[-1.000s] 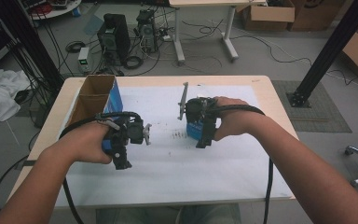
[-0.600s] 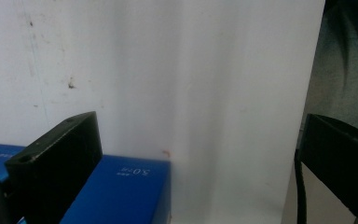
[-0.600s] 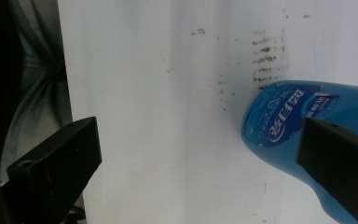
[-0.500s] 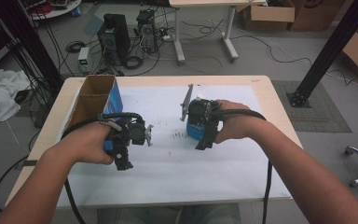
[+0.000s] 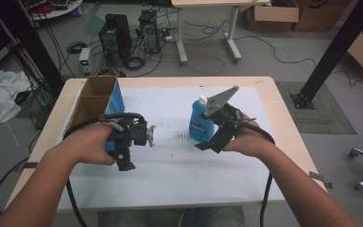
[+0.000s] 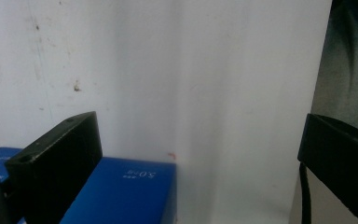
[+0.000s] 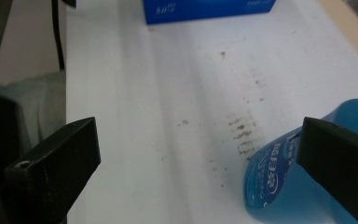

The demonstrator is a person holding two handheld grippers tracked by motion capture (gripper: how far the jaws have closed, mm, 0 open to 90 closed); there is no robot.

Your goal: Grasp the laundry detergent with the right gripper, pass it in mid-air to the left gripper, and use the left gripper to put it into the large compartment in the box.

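Note:
A blue bottle [image 5: 198,122] with a white cap stands upright on the white sheet [image 5: 170,175] in the middle of the table. My right gripper [image 5: 215,139] is just to its right, grey plate tilted up, jaws open. In the right gripper view the bottle [image 7: 275,186] sits low at the right, against the inner side of the right jaw, and the gap of my right gripper [image 7: 198,163] holds nothing. My left gripper [image 5: 144,137] hovers open over the sheet, beside a blue-sided cardboard box [image 5: 97,101]. The left gripper [image 6: 198,158] sees that box's blue face [image 6: 121,191] below its left jaw.
Dark smudges [image 5: 182,137] mark the sheet between the two grippers. The open box stands at the table's [image 5: 264,82] back left. Cables trail from both grippers toward the front edge. Computers, cables and cardboard boxes lie on the floor beyond the table.
My right gripper has shifted right and rolled, so its grey plate now faces up and the blue bottle it covered stands in plain sight. The left gripper has barely moved.

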